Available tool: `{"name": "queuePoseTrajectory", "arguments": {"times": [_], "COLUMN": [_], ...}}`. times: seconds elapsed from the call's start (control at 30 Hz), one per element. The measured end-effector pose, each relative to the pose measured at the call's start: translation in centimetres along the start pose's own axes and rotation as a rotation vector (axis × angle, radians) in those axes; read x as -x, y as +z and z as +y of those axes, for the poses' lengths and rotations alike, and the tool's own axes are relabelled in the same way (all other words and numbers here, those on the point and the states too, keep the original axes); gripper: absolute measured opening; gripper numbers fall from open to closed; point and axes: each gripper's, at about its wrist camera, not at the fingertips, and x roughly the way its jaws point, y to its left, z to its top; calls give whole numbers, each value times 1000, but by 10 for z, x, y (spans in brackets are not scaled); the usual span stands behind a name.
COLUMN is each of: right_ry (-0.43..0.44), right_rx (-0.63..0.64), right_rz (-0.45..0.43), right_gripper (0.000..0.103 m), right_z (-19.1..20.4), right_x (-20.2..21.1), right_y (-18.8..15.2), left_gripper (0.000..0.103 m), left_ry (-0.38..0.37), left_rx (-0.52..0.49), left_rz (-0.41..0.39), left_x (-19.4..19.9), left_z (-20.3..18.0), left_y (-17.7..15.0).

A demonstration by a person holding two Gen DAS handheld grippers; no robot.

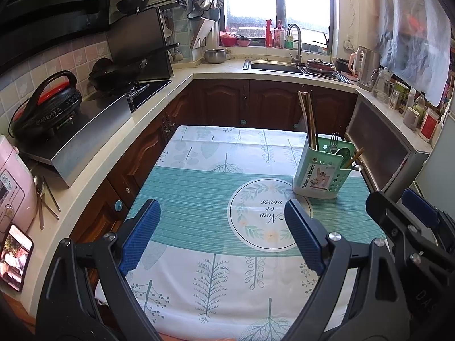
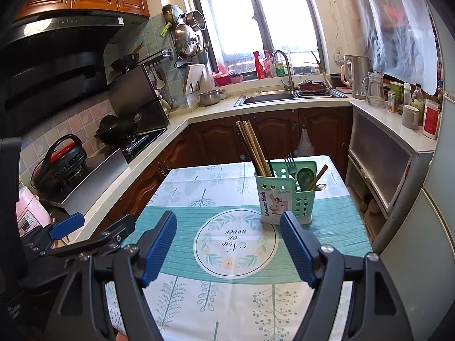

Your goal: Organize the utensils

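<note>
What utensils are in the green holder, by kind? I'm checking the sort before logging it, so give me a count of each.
In the green holder on the table, as far as the views show:
Chopsticks, tall bundle: exact number cannot be told
Fork: 1
Green spoon: 1
Metal spoon: 1
Wooden handle, head hidden: 1
Total besides chopsticks: 4

Daylight comes from the window [image 1: 277,2] at 12 o'clock, blown out to white in both views. The tablecloth [image 1: 199,187] is evenly lit, with faint sheen and soft shadows. The range hood [image 2: 51,65] at 10 o'clock reads dark. Heavy fisheye bend, black vignette at corners. Plastic sheet [image 2: 398,28] at 2 o'clock is hazy; centre is sharp.
</note>
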Motion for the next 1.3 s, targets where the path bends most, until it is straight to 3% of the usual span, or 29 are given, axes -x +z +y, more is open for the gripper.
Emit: {"name": "queuePoseTrajectory", "arguments": {"times": [1.3], "right_ry": [3], "right_rx": [-30], "right_rz": [55], "right_gripper": [75], "right_z": [0], "right_x": [-13], "right_y": [-11], "left_gripper": [88], "left_ry": [21], "left_rx": [-34], "left_rz": [40], "left_x": [-18], "left_z": [-4], "left_y": [-10]}}
